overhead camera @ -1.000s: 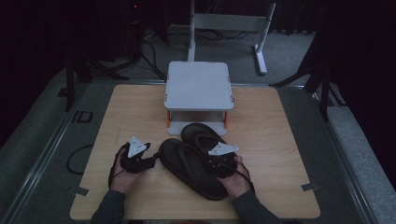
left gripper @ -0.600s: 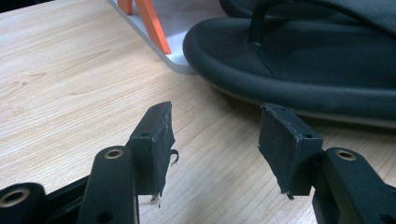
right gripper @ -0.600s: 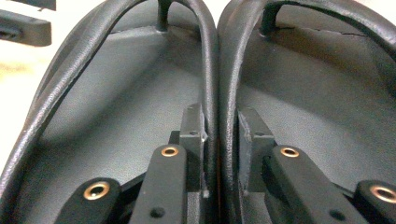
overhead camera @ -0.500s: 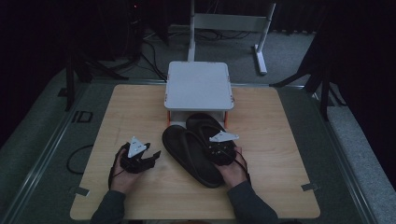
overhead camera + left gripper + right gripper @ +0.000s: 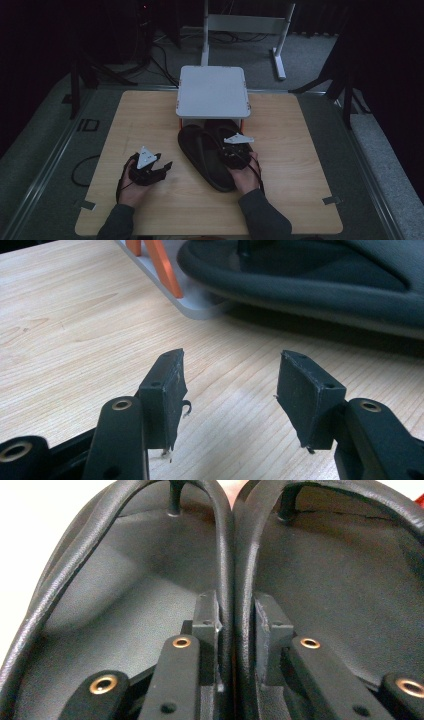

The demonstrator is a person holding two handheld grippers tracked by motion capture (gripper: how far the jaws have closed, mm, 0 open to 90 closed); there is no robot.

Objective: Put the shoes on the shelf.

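**Q:** What has changed on the table?

**A:** Both sandals (image 5: 207, 152) have slid forward since a second ago, toward the white stand (image 5: 213, 92) at the far side of the table (image 5: 130, 115). Their toes now sit at the stand's base, seemingly under its top. The right gripper (image 5: 235, 150) travels with them. The left gripper (image 5: 150, 167) has stayed near the table's left front.

**Q:** How are the tools set?

**A:** In the right gripper view, the right gripper's jaws are clenched on the two inner straps (image 5: 234, 555), pinched side by side, one jaw inside each sandal. The left gripper's jaws are spread and hold nothing, hovering low over bare wood; its view shows an orange leg (image 5: 162, 265) of the stand and one sandal's edge ahead.

**Q:** What could go wrong from here?

**A:** Likely, a strap slips. The grip is only on two rounded straps, so a tug or twist could free one sandal and leave the pair uneven. Pushing further could also jam the toes against the orange legs or shove the light-looking stand backward. The idle left gripper is well apart from the stand, so it cannot steady it.
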